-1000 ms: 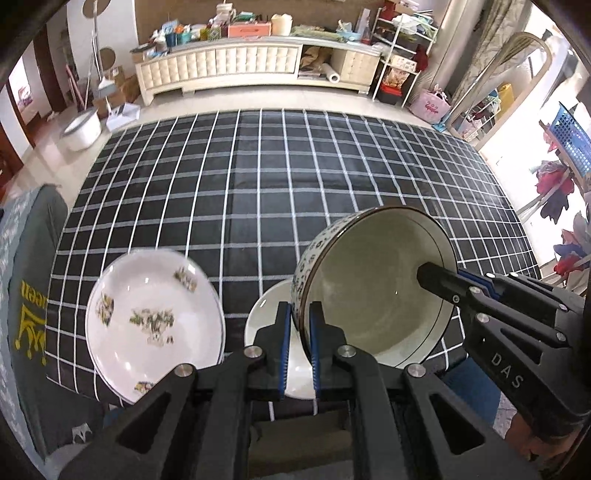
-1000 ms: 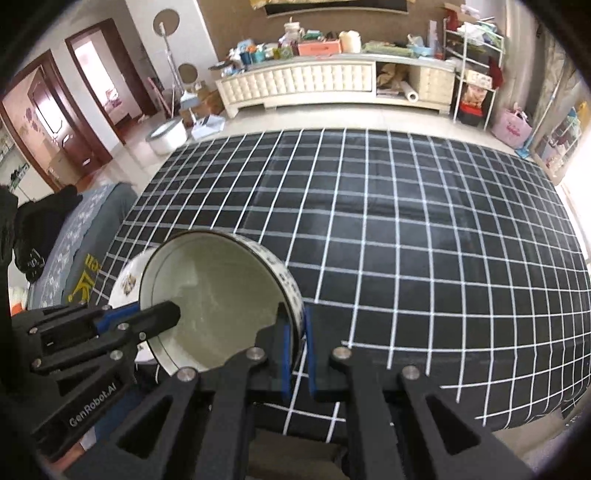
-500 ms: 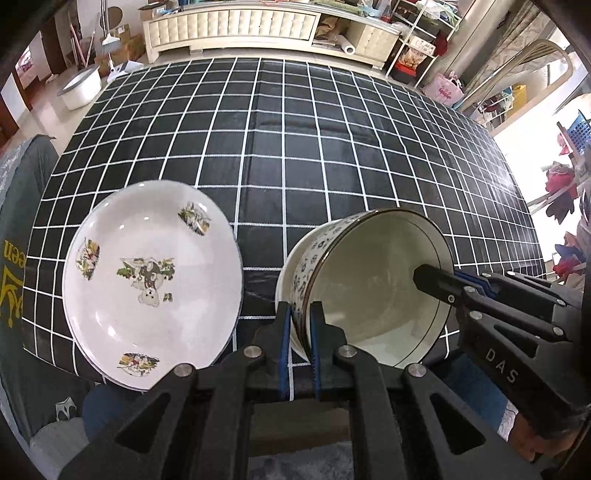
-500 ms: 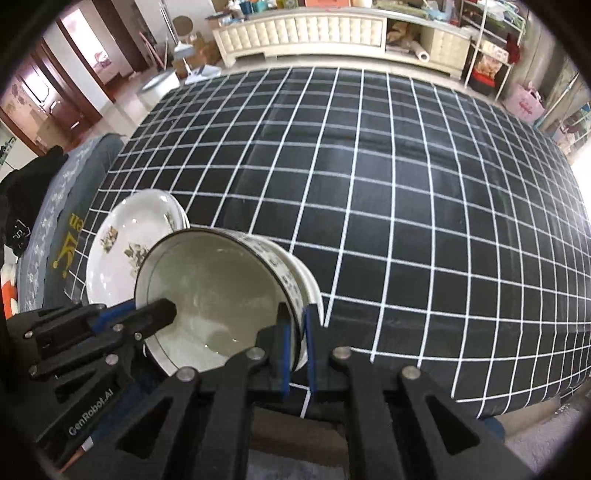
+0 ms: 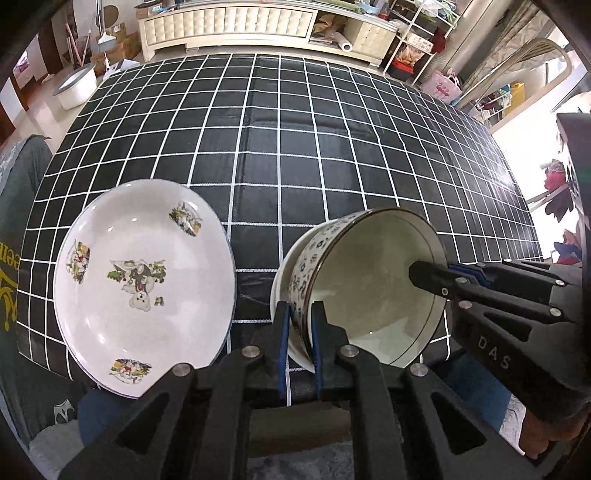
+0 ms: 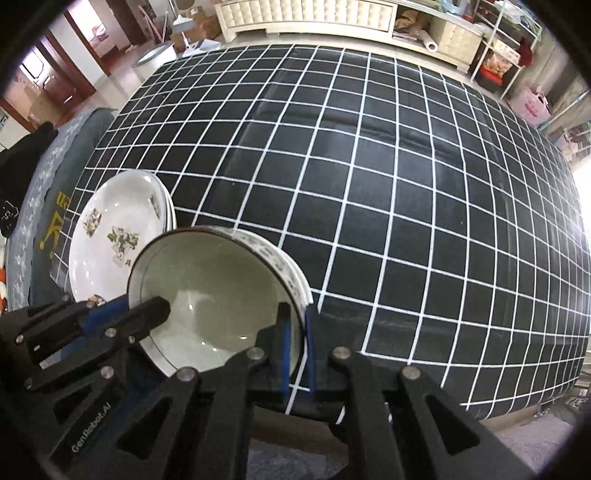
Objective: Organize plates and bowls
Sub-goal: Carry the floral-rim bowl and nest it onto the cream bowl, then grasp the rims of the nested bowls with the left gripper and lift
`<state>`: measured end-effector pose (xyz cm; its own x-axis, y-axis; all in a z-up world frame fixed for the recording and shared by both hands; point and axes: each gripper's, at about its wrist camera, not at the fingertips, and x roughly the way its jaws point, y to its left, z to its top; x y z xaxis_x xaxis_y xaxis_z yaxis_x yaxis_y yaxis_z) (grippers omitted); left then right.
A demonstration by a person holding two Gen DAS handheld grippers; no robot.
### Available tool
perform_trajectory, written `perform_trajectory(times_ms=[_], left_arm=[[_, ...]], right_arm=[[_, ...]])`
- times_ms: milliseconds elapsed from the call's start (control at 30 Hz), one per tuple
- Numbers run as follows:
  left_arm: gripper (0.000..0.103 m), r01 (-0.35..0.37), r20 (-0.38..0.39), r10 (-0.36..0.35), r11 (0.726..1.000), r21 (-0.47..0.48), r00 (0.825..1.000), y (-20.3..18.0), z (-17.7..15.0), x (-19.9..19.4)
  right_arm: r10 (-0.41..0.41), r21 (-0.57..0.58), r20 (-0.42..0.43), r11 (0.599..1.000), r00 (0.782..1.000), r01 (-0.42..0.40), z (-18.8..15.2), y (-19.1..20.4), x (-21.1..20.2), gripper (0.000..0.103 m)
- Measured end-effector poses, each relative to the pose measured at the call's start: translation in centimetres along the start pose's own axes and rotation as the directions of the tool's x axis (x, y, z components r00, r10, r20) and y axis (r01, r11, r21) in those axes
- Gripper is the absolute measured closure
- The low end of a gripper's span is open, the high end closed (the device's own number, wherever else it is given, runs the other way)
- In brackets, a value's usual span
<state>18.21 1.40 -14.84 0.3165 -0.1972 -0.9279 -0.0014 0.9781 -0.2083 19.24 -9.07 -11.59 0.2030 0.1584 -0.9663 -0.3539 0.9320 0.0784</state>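
A patterned bowl (image 5: 373, 284) with a pale inside is held between both grippers, nested in a white bowl (image 5: 282, 288) whose rim shows under it. My left gripper (image 5: 298, 314) is shut on the bowl's left rim. My right gripper (image 6: 295, 317) is shut on the bowl's (image 6: 218, 291) right rim; it shows in the left wrist view (image 5: 439, 275). The left gripper shows in the right wrist view (image 6: 147, 310). A white plate with rabbit pictures (image 5: 144, 280) lies to the left, on top of another plate (image 6: 114, 236).
The table carries a black cloth with a white grid (image 5: 295, 147). Its near edge runs just under the bowls. A grey seat (image 6: 44, 177) stands at the table's left. A white cabinet (image 5: 229, 22) and shelves stand beyond the far edge.
Both grippers have lowered the patterned bowl onto the white bowl near the table's front edge. The views have tilted down and moved closer to the plates.
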Motion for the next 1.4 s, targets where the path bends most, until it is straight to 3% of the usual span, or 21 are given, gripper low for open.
perform_trajectory(times_ms=[200,433,600,700,767,800,867,1000,1200,1400], left_arm=[[0.091,-0.001,0.004,0.001,1.0,-0.003,1.0,0.2,0.1,-0.3],[0.09,-0.019,0.095,0.016,1.0,0.024,0.995,-0.2,0.4,-2.5],[0.085,-0.013,0.095,0.012,1.0,0.011,0.995,0.1,1.1,-2.3],[0.081,-0.013,0.092,0.012,1.0,0.012,0.996,0.2,1.4,-1.8],[0.076,-0.021,0.093,0.02,1.0,0.01,0.995,0.5,1.6,-1.4],[0.074,-0.023,0.092,0.022,1.0,0.008,0.996,0.4,1.7,-1.3],[0.072,-0.023,0.082,0.023,1.0,0.004,0.996,0.8,2.0,-0.7],[0.059,-0.036,0.072,0.036,0.999,0.005,0.997,1.3,2.2,0.2],[0.055,-0.006,0.06,0.006,1.0,-0.002,0.998,1.6,1.5,-0.7],[0.054,0.034,0.038,-0.036,0.998,0.053,0.999,1.4,-0.3,-1.5]], right_arm=[[0.009,-0.018,0.011,1.0,1.0,-0.009,0.1,0.1,-0.7,0.092],[0.003,-0.037,0.053,0.999,0.999,-0.001,0.0,0.0,-1.1,0.092],[0.009,-0.048,0.068,0.999,0.998,-0.006,0.3,0.1,-1.0,0.09],[0.027,-0.032,0.072,0.999,0.997,-0.024,0.5,-0.3,-0.8,0.074],[0.015,-0.019,0.072,1.0,0.997,-0.014,0.7,-0.7,-0.4,0.043],[0.006,-0.014,0.071,1.0,0.997,-0.005,0.7,-0.8,-0.2,0.04],[0.006,-0.002,0.063,1.0,0.998,-0.006,0.8,-1.1,0.5,0.04],[0.011,0.035,0.026,0.999,1.0,-0.012,0.6,-2.1,1.9,0.039],[0.041,0.062,0.023,0.997,0.999,-0.043,-0.3,-2.4,1.9,0.038],[0.045,0.056,0.036,0.997,0.998,-0.047,-2.0,-2.2,1.6,0.036]])
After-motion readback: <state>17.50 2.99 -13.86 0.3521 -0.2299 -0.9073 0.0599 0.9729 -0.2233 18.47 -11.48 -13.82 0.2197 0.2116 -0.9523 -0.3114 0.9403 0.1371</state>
